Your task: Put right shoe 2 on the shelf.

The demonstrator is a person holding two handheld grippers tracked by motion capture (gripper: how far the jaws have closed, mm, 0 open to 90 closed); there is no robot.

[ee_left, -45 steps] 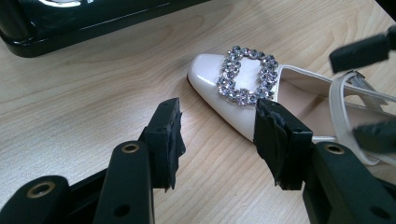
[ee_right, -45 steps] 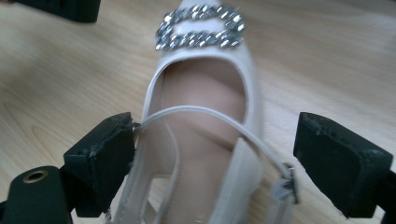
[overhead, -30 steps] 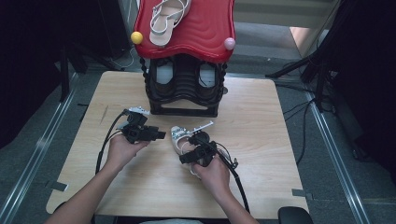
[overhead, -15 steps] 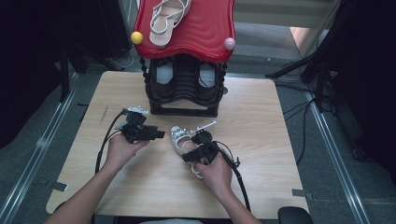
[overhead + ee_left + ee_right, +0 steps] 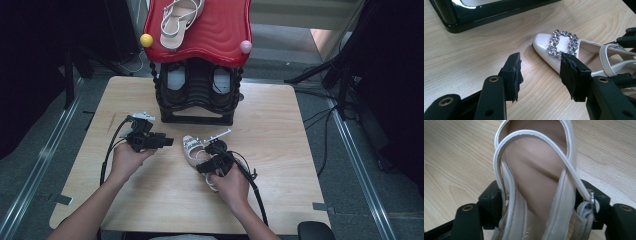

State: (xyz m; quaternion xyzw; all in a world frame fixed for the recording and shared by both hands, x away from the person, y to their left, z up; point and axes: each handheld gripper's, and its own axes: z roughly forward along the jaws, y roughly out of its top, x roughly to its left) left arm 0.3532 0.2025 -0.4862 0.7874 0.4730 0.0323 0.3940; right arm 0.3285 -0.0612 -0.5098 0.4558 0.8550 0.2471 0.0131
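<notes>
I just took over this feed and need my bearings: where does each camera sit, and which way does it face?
High view: above the person's side, looking forward and down on the table; forearms, left gripper, right gripper.
Left gripper view: on the left gripper, open jaws toward the shoe toe.
Right gripper view: on the right gripper, jaws on either side of the shoe's heel end.
All three views share the shoe.

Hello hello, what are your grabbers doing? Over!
Right gripper shut on white shoe, heel end. Left gripper open, beside the jewelled buckle. Shoe rack ahead, nothing between.
</notes>
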